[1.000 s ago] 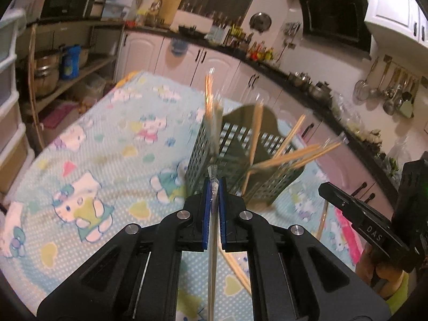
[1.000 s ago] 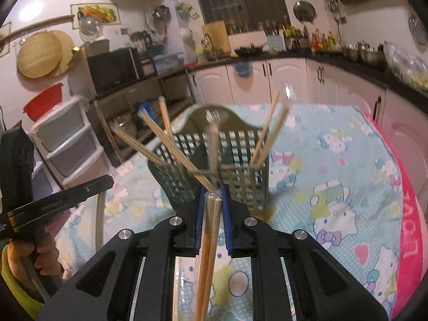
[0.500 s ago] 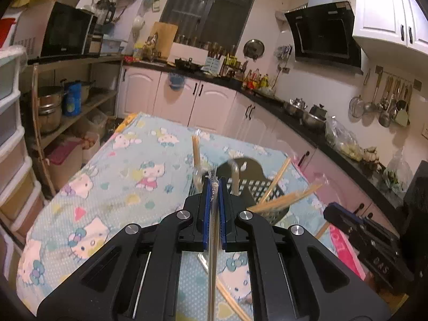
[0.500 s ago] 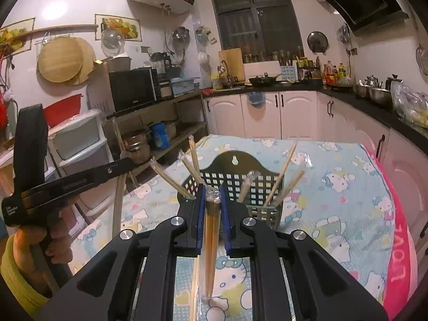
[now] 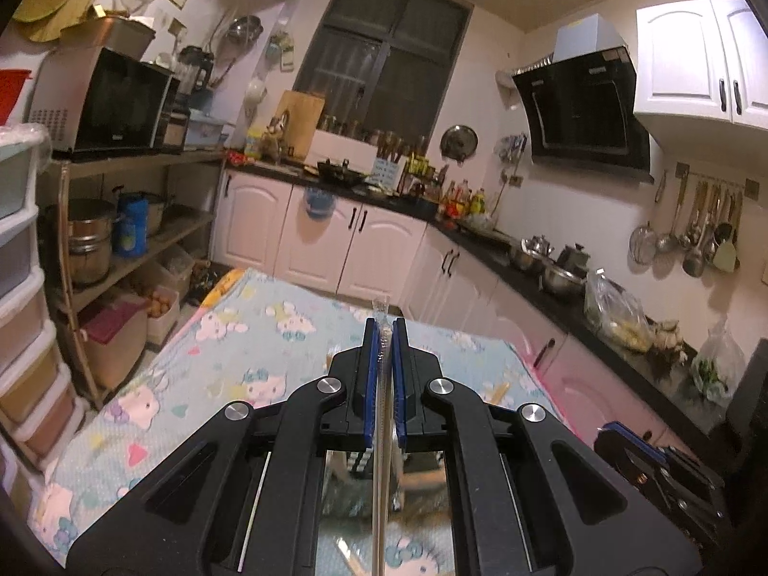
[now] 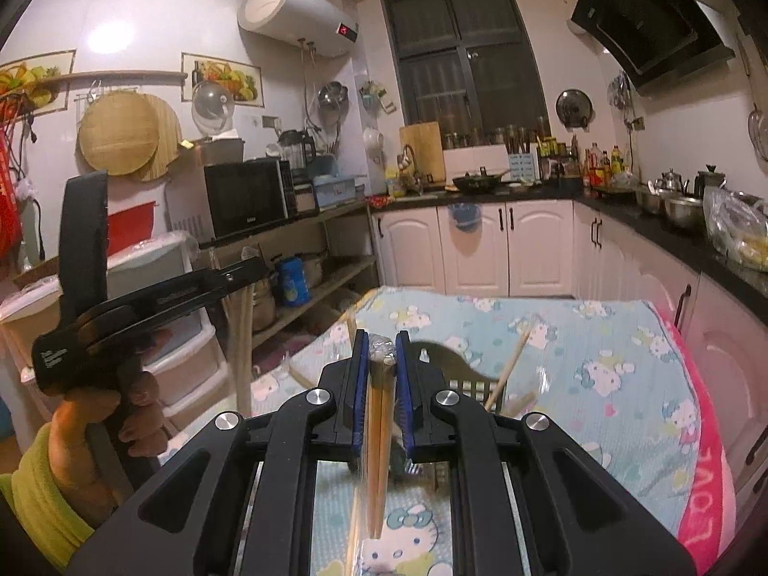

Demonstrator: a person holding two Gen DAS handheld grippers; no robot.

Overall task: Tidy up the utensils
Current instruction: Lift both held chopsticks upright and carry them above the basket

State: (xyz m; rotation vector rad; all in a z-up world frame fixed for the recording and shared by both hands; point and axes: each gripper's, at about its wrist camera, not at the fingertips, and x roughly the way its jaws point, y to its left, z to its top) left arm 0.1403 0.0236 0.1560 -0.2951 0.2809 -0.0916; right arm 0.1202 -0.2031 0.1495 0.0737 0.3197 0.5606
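My left gripper (image 5: 382,331) is shut on a thin pair of chopsticks in a clear wrapper (image 5: 380,456), which runs back between the blue pads. My right gripper (image 6: 381,343) is shut on a wrapped pair of wooden chopsticks (image 6: 377,441). The dark green utensil basket (image 6: 468,384) stands on the table behind the right gripper's fingers, mostly hidden, with several chopsticks (image 6: 511,367) sticking out. In the left wrist view only a bit of the basket (image 5: 357,461) shows below the fingers. The left gripper also shows at the left of the right wrist view (image 6: 158,302).
The table wears a light blue Hello Kitty cloth (image 5: 230,360) with a pink edge (image 6: 705,437). White drawers (image 5: 19,317) and an open shelf with pots (image 5: 91,249) stand to the left. Kitchen counters and cabinets (image 6: 485,249) run along the far and right sides.
Both grippers have tilted up and risen, each still holding its chopsticks. The basket has dropped low in both views and is now mostly hidden behind the fingers.
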